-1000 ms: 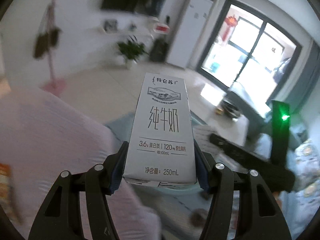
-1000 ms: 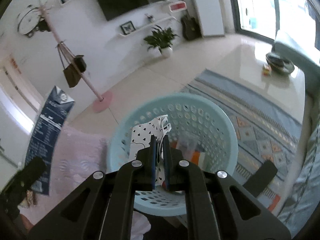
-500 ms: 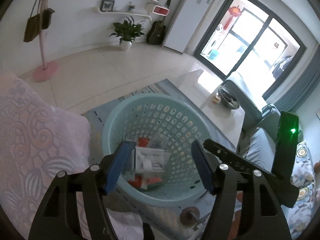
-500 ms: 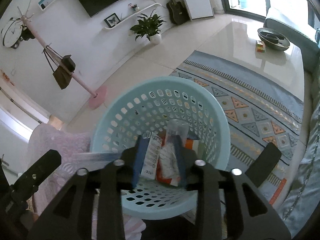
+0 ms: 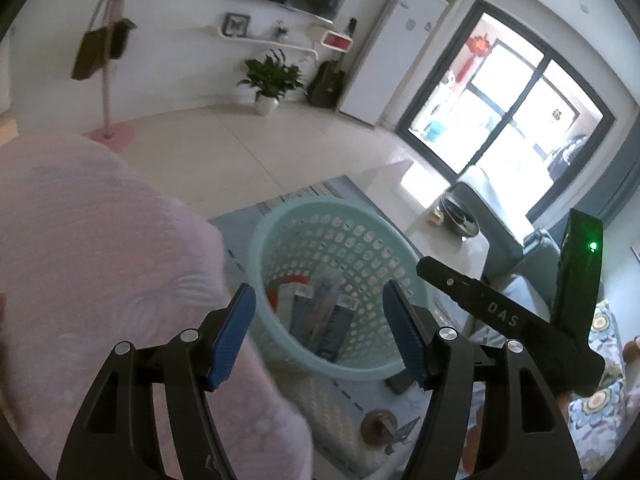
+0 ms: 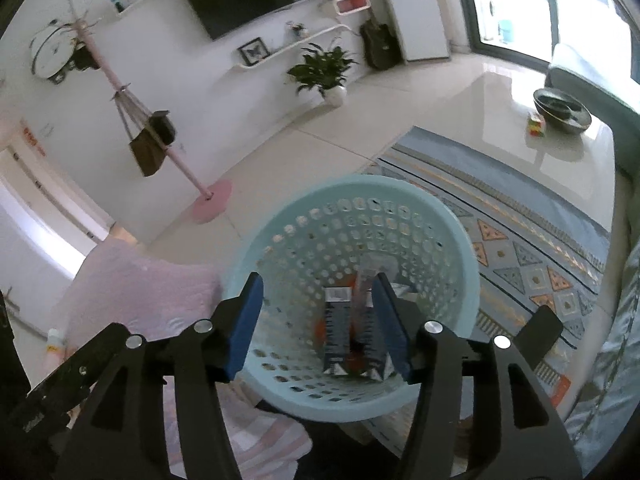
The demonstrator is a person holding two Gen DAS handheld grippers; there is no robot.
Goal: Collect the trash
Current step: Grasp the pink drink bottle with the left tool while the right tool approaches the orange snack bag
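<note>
A light blue perforated basket point(image 5: 280, 224) point(image 6: 460, 240) stands on the rug. Inside it lie a milk carton point(image 6: 338, 328) point(image 5: 334, 330), an orange wrapper point(image 5: 286, 282) and other packaging. My left gripper point(image 5: 320, 332) is open and empty, held above the basket's near rim. My right gripper point(image 6: 318, 328) is open and empty, held right over the basket's inside. The right gripper's body point(image 5: 504, 316) shows in the left wrist view, to the right of the basket.
A pink-covered seat point(image 5: 100, 260) point(image 6: 152, 292) borders the basket on the left. A patterned rug point(image 6: 540, 256) lies under it. A glossy low table with a bowl point(image 6: 560, 108) stands far right. A coat stand point(image 6: 160, 140) and a potted plant point(image 6: 324, 72) stand by the wall.
My left gripper let go of the milk carton, which now lies in the basket. My right gripper opened and dropped the spotted paper into the basket. Both have drawn back a little.
</note>
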